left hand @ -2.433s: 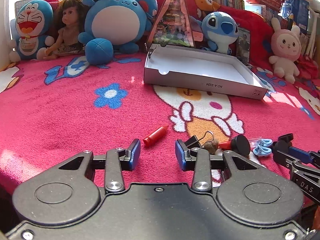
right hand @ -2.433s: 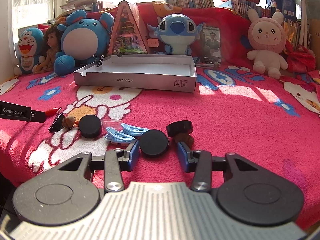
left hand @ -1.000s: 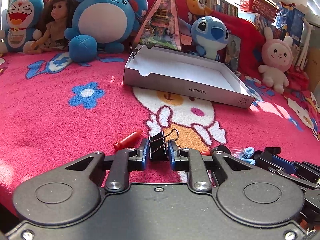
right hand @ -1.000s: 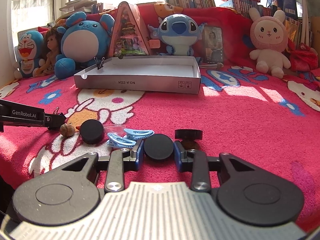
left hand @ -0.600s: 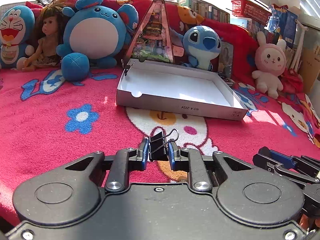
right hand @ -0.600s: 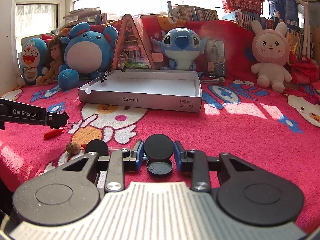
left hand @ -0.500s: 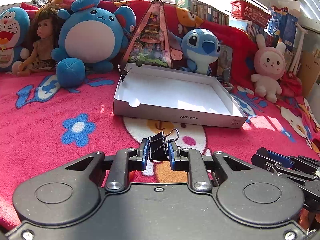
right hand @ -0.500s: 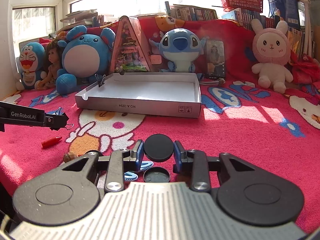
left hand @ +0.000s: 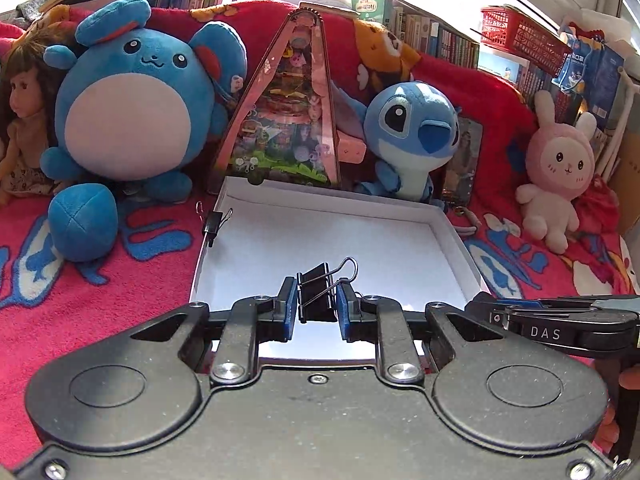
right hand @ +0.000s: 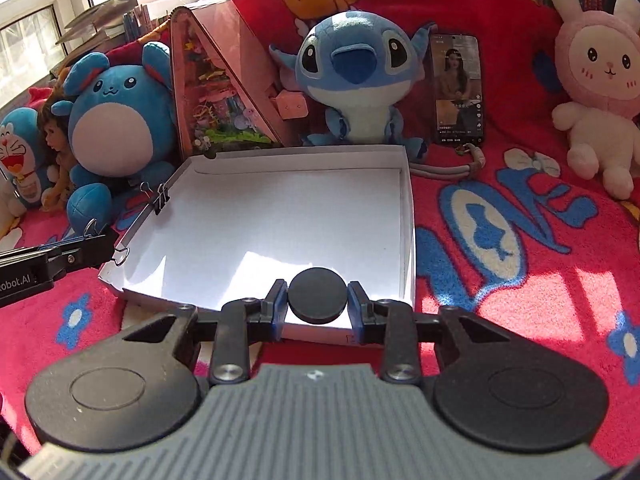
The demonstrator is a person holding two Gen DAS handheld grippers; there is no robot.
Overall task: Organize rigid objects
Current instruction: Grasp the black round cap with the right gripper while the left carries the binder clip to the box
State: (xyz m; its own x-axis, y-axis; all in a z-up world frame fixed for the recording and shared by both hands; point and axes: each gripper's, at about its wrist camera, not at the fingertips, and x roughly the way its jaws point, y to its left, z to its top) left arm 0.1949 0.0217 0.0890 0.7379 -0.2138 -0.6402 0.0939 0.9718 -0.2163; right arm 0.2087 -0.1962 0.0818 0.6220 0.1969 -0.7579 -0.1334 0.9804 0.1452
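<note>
My left gripper [left hand: 317, 298] is shut on a black binder clip [left hand: 318, 289] and hangs above the near part of the shallow white box [left hand: 456, 236]. My right gripper [right hand: 317, 296] is shut on a round black disc [right hand: 317, 295], held over the near edge of the same white box [right hand: 407, 216]. A second black binder clip [left hand: 213, 226] is clipped on the box's left wall; it also shows as the clip [right hand: 159, 200] in the right wrist view. The left gripper [right hand: 100, 250] enters the right wrist view at the box's left corner. The right gripper's tip [left hand: 492, 306] shows at the right of the left wrist view.
Plush toys line the back: a round blue one [left hand: 136, 100], a blue big-eared one [left hand: 412, 136], a pink rabbit [left hand: 556, 172], and a doll [left hand: 20, 120]. A triangular pink display case [left hand: 296, 112] stands behind the box. A phone [right hand: 458, 88] leans at the back. A red patterned blanket [right hand: 520, 240] covers the surface.
Both grippers have risen and moved forward with their objects, from the loose items on the blanket to above the white box. The red crayon and other small pieces have dropped out of view.
</note>
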